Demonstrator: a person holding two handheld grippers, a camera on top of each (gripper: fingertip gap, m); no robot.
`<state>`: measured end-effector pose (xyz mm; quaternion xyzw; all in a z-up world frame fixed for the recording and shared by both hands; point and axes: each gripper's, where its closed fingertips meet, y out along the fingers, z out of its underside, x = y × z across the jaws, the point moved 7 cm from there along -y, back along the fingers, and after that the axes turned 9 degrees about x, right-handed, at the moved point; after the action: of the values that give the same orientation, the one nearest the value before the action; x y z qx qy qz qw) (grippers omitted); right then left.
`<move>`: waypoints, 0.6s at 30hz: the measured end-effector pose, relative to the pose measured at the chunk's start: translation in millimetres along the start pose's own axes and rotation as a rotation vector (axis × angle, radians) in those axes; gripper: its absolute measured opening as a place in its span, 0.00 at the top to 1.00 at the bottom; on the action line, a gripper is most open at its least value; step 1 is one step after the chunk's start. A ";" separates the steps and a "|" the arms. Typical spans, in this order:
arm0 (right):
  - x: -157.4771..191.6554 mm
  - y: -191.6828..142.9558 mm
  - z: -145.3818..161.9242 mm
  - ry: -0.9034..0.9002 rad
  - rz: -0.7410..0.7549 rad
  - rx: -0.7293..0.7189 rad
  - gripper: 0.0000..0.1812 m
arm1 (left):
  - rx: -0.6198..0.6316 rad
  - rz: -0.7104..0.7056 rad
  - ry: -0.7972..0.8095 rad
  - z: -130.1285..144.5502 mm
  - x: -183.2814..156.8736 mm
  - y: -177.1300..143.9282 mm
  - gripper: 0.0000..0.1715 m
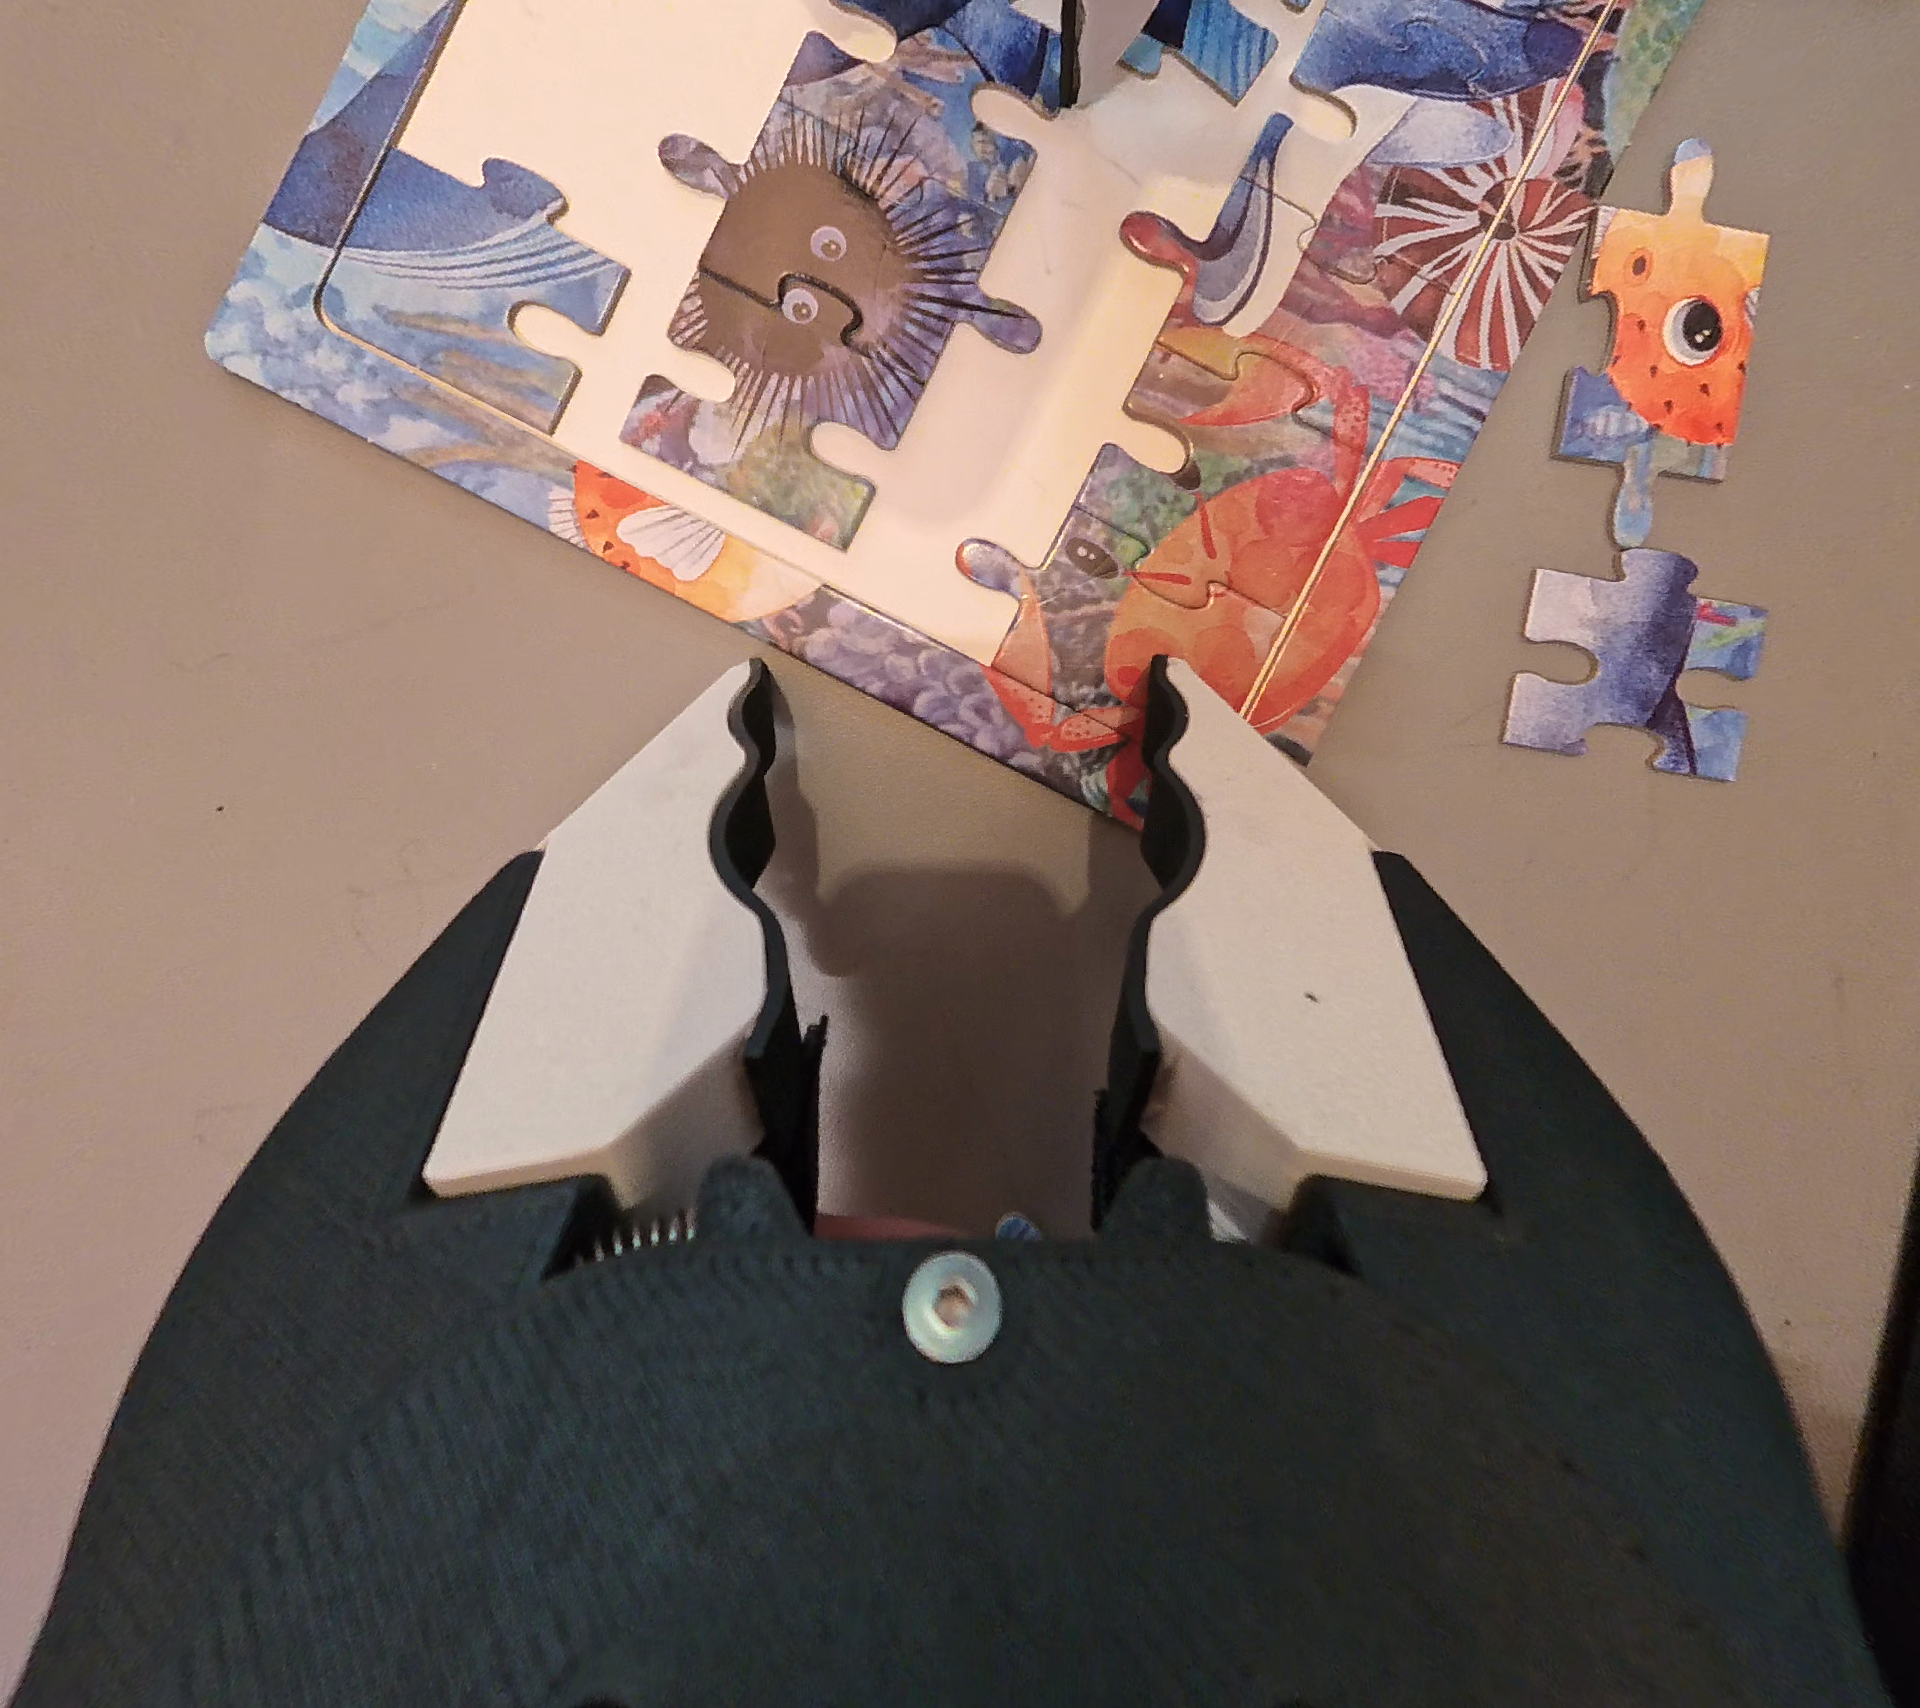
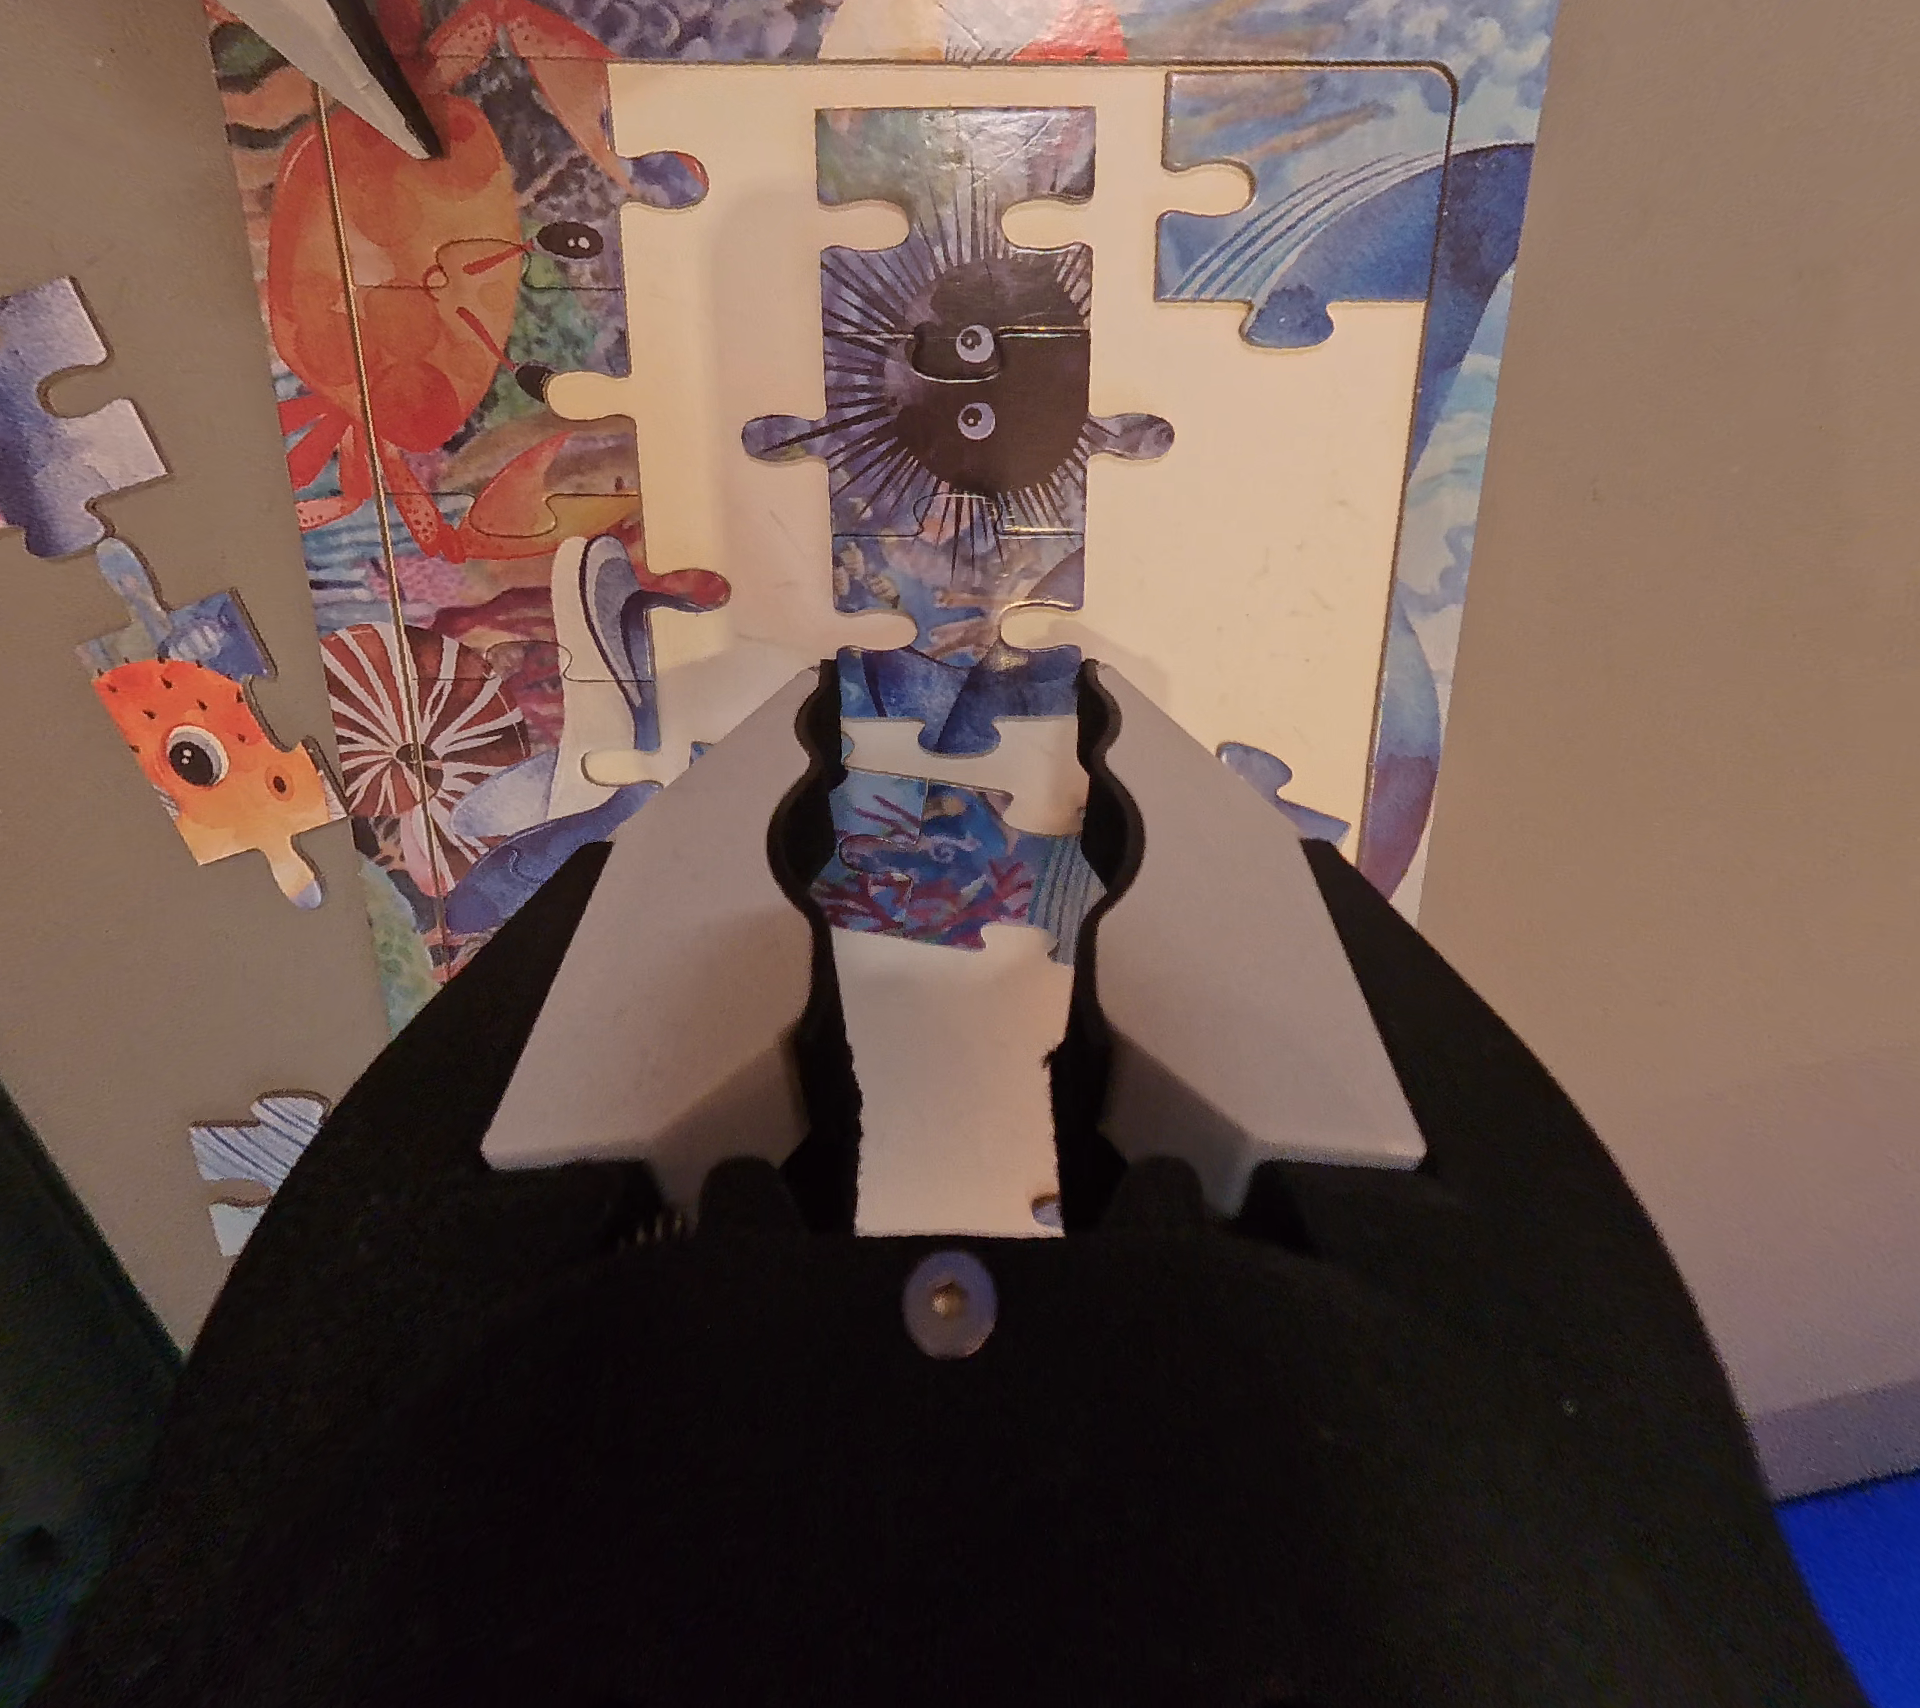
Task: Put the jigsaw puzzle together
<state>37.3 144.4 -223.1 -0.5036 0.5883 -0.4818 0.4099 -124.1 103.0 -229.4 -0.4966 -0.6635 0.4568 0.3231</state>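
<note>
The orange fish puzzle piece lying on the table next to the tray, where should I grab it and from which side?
Probably grip the orange fish piece across its straight body edges, jaws coming down from above. It lies flat on the table, off the puzzle tray and just apart from the blue piece, so its outer side is free; avoid the thin knobs.

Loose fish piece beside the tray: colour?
Orange with dark spots, fish piece; clearest in left wrist view.

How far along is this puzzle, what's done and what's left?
Roughly half done. The crab side of the tray is filled, and the urchin column stands in the middle. The right gripper is open over a blue piece below the urchin; the left gripper is open and empty. Bare gaps remain, and the orange fish piece and purple piece lie outside.
</note>
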 end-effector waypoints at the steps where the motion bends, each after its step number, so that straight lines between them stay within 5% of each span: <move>1: 0.1 -0.2 0.1 -0.002 0.001 0.002 0.76 | 0.001 0.000 0.000 -0.1 0.0 0.0 0.59; 18: 1.8 -14.2 -0.5 -0.006 0.020 0.043 0.76 | -0.019 -0.064 -0.026 -4.0 10.2 0.1 0.59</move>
<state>39.4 142.3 -209.0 -0.4903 0.5818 -0.4885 0.4272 -123.6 113.9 -228.2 -0.4722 -0.6877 0.4462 0.3240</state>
